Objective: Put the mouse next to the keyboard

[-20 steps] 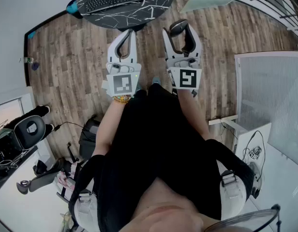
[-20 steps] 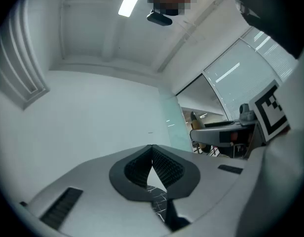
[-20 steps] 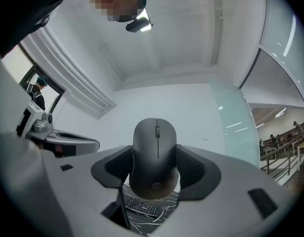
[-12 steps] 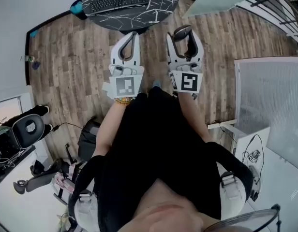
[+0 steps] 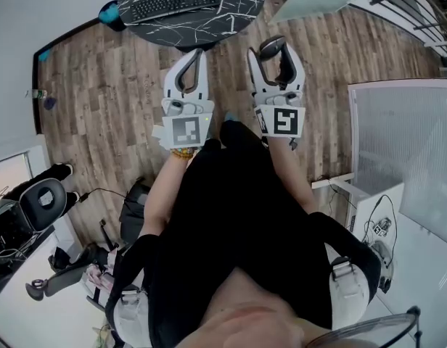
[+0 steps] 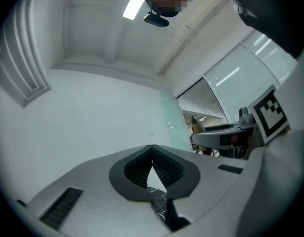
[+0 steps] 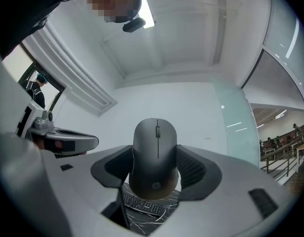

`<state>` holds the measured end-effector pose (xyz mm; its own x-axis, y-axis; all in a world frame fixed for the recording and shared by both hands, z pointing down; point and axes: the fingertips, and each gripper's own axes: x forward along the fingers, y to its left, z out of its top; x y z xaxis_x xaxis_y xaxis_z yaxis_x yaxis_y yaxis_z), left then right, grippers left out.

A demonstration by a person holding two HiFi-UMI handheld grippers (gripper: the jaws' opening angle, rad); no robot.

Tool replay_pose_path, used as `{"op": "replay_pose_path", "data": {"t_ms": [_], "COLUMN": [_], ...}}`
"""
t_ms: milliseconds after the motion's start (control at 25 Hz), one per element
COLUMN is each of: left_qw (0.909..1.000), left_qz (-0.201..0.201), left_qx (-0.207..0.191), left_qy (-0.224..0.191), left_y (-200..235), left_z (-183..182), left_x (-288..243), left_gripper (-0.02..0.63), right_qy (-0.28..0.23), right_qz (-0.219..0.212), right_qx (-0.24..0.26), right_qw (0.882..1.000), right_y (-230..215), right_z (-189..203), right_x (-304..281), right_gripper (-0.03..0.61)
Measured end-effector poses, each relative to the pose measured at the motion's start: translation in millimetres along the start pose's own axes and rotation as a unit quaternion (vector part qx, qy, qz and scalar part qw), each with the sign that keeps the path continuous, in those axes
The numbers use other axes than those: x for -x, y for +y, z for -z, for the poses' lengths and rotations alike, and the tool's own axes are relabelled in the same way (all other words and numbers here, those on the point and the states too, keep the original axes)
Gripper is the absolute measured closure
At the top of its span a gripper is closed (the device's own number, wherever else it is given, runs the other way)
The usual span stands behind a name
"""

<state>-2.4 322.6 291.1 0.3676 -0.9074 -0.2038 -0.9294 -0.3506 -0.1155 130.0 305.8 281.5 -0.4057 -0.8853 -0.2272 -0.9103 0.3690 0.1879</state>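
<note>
- Wood-plank floor point(image 5: 93, 93) fills most of the head view, with a round black table with white veining point(image 5: 234, 9) at the top edge.
- Keyboard point(image 5: 173, 2) lies on the left part of that table, black, set at a slight angle.
- Person stands back from the table, dark clothing, both arms stretched forward, one tool in each hand.
- Right gripper point(image 7: 156, 154): jaws spread wide and clamped on the mouse point(image 7: 154, 132). Ribbed pads press against both its flanks.
- Mouse is dark grey and held clear of the table, wheel end pointing up and away from the camera and logo end nearest the lens. It is well apart from the keyboard.
- Through the gap under the mouse, the right gripper view shows the keyboard and the veined tabletop.
- Left gripper point(image 6: 152, 148): clenched, jaw tips touching, nothing between the pads. A sliver of veined tabletop shows through the opening behind the tips.
- Head view puts the two tools side by side, near each other but apart, both aimed toward the table and short of its near rim.
- Marker cube point(image 5: 186, 129) sits at the back of the left tool; a second point(image 5: 280, 120) sits on the right one.
- Office chair point(image 5: 42, 194) stands at lower left; a pale ribbed panel point(image 5: 405, 143) stands at right.
</note>
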Motion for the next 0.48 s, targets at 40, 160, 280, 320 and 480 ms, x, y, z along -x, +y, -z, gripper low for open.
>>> {"op": "replay_pose_path", "data": {"t_ms": [40,160,280,320,480], "left_qw": [1.0000,1.0000,0.9999,0.9998,0.9991], "left_qz": [0.000,0.003,0.006,0.008,0.010], "left_qx": [0.004,0.006,0.001,-0.005,-0.030], "left_qy": [0.000,0.007,0.014,0.018,0.027], "left_y": [0,-2,-3,-3,2], "left_z": [2,11,21,24,33], "left_x": [-2,-12,-27,-33,-62], "left_gripper": [0.601,0.600,0.600,0.600,0.600], "right_qy": [0.001,0.001,0.000,-0.002,-0.010], "right_qz": [0.000,-0.001,-0.004,-0.004,-0.010], "right_qx": [0.000,-0.004,-0.013,-0.017,-0.031], "right_qw": [1.000,1.000,1.000,1.000,0.999], "right_y": [-1,-9,-20,-24,-41], "right_z": [1,7,16,19,33], "right_x": [-2,-8,-21,-26,-54], "right_gripper": [0.299,0.299,0.299,0.299,0.299]}}
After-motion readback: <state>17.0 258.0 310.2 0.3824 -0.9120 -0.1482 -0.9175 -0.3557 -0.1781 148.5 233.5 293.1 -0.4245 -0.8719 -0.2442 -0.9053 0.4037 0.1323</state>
